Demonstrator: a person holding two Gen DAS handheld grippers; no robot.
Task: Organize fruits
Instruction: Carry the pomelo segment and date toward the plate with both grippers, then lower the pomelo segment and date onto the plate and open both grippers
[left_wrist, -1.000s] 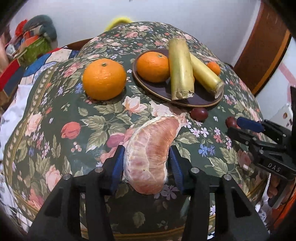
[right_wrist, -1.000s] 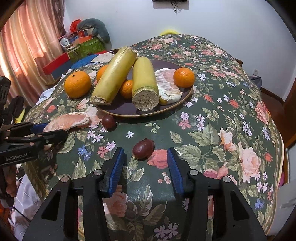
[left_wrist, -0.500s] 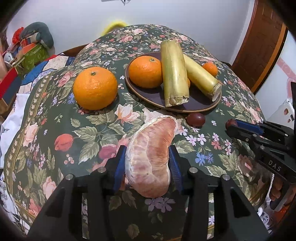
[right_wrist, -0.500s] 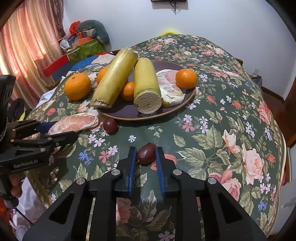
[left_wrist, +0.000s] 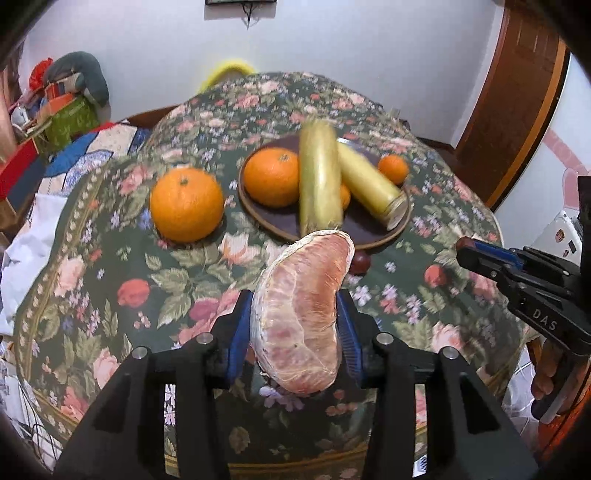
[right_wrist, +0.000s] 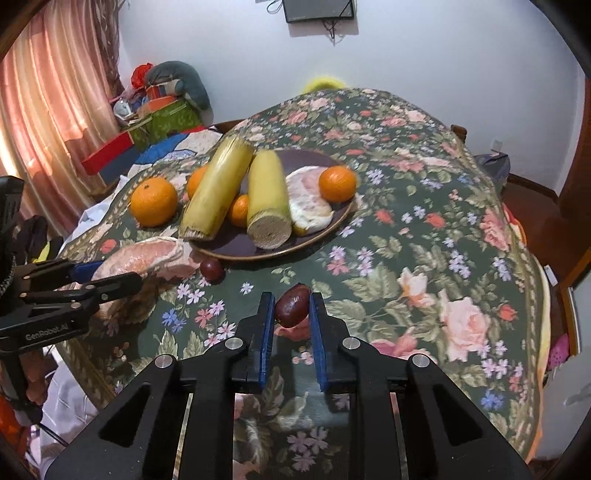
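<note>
Pomelo segment (left_wrist: 299, 317) pinched in left gripper (left_wrist: 295, 332) jaws, dark date (right_wrist: 292, 305) pinched in right gripper (right_wrist: 291, 314) jaws

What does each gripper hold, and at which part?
Left gripper: pomelo segment, gripped across its wide near end. Right gripper: dark fruit, gripped at its sides.

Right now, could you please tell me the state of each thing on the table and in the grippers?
Left gripper: shut on pomelo segment.
Right gripper: shut on dark red fruit.
Large orange: on cloth beside plate.
Second dark fruit: on cloth.
</note>
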